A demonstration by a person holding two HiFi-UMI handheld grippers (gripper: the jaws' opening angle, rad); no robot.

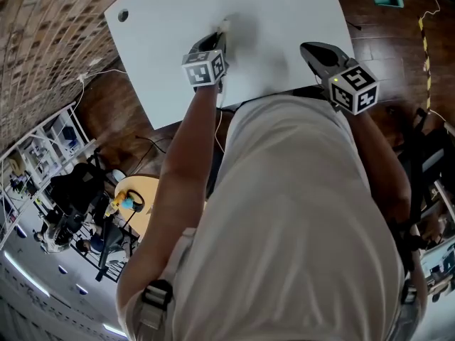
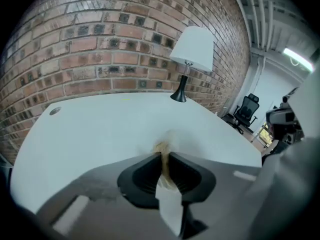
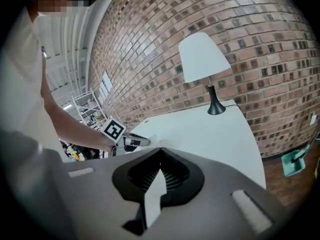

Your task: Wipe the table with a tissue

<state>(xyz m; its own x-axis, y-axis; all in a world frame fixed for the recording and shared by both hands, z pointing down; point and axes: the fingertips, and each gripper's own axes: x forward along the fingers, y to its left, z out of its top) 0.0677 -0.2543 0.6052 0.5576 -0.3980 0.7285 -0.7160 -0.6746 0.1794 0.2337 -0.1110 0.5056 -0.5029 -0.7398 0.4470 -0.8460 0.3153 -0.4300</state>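
The white table (image 1: 284,20) fills the top of the head view. My left gripper (image 1: 219,38) points down at its middle, shut on a small crumpled tissue (image 1: 225,25) that sits at the tabletop. In the left gripper view the tissue (image 2: 162,151) shows as a pale tan wad pinched between the black jaws of the left gripper (image 2: 164,156). My right gripper (image 1: 310,48) hovers over the table's near right part, its jaws together with nothing in them. From the right gripper view the right gripper (image 3: 160,150) looks across at the left gripper (image 3: 144,141) and the tissue (image 3: 152,140).
A white-shaded lamp (image 2: 192,49) on a black stem stands at the table's far side by the brick wall (image 2: 100,44). A cable hole (image 1: 123,15) sits near one table corner. An office chair (image 2: 247,110), a green dustpan (image 3: 292,161) and a yellow stool (image 1: 138,197) stand on the floor around.
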